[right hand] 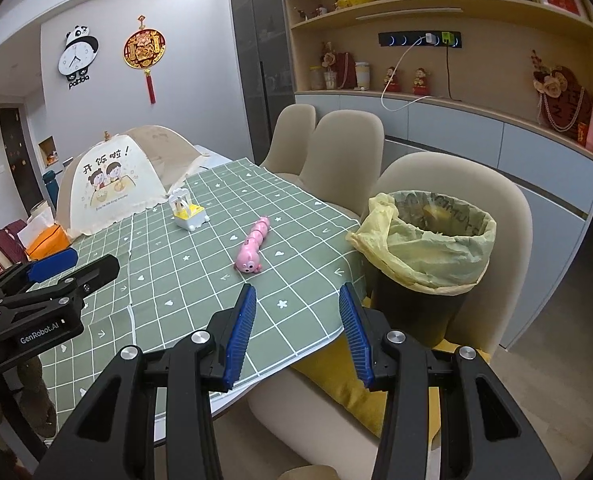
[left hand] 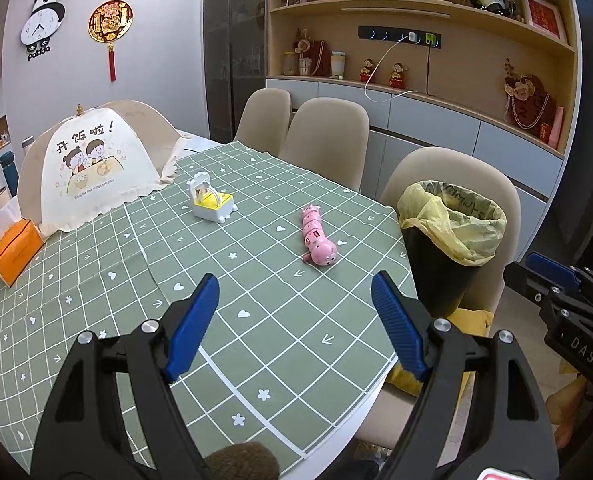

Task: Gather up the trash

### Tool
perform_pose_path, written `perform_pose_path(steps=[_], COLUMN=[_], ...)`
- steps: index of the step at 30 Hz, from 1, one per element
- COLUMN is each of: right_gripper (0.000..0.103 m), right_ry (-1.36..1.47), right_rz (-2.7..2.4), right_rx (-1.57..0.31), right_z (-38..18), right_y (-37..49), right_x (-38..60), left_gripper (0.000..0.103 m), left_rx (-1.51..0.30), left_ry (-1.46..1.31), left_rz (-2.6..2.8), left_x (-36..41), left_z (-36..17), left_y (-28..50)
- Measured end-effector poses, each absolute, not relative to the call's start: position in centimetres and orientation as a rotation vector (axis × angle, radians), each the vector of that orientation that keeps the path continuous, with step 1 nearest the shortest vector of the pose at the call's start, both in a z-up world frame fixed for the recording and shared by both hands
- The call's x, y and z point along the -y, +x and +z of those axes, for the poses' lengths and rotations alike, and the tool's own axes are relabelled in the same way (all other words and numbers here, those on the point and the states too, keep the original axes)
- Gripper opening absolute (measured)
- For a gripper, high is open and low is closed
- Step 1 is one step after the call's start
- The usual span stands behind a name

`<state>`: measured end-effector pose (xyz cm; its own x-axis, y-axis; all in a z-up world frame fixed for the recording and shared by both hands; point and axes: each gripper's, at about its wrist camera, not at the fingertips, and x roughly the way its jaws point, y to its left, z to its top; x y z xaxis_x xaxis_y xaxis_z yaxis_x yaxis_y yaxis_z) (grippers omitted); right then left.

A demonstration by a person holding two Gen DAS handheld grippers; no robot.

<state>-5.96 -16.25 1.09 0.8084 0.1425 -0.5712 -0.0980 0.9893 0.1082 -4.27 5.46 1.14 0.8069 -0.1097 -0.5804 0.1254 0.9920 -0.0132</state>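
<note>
- Two grippers are hovering over the near edge of a table, both tilting downward, and neither is holding anything.
- The left gripper (left hand: 295,292) is standing wide open, its blue pads (left hand: 396,328) spread far apart with only bare tablecloth (left hand: 256,320) showing between them.
- The right gripper (right hand: 296,304) is standing partly open, narrower than the left, with nothing between its blue pads (right hand: 242,332); it is hanging over the table's edge, just left of a seat cushion (right hand: 336,388).
- A pink caterpillar toy (left hand: 318,242) is lying on the cloth beyond the left gripper's jaws, ahead and slightly to the right of their gap, well apart from both pads.
- In the right wrist view the same toy (right hand: 252,248) is lying ahead of the jaws and a little left of their gap, its head pointing toward the camera.
- A small white and yellow toy (left hand: 212,200) is sitting farther back on the cloth, left of the caterpillar.
- A black bin with a yellow bag (right hand: 424,252) is standing on the nearest chair (right hand: 508,216), just beside the table's right edge, to the right of both sets of jaws.
- A folding food cover (left hand: 92,168) and an orange tissue box (left hand: 14,252) are resting at the table's far left.
</note>
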Motion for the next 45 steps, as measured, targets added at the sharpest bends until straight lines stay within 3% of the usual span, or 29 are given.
perform_pose_path(steps=[45], right_gripper=[0.041], right_ry=[0.08], right_rz=[0.121], right_rx=[-0.616], right_z=[1.2], right_y=[-5.3], right_x=[16.7], left_gripper=[0.074], left_rx=[-0.631], left_ry=[0.03], left_rz=[-0.152], left_x=[-5.0], left_z=[0.8], left_y=[-3.8])
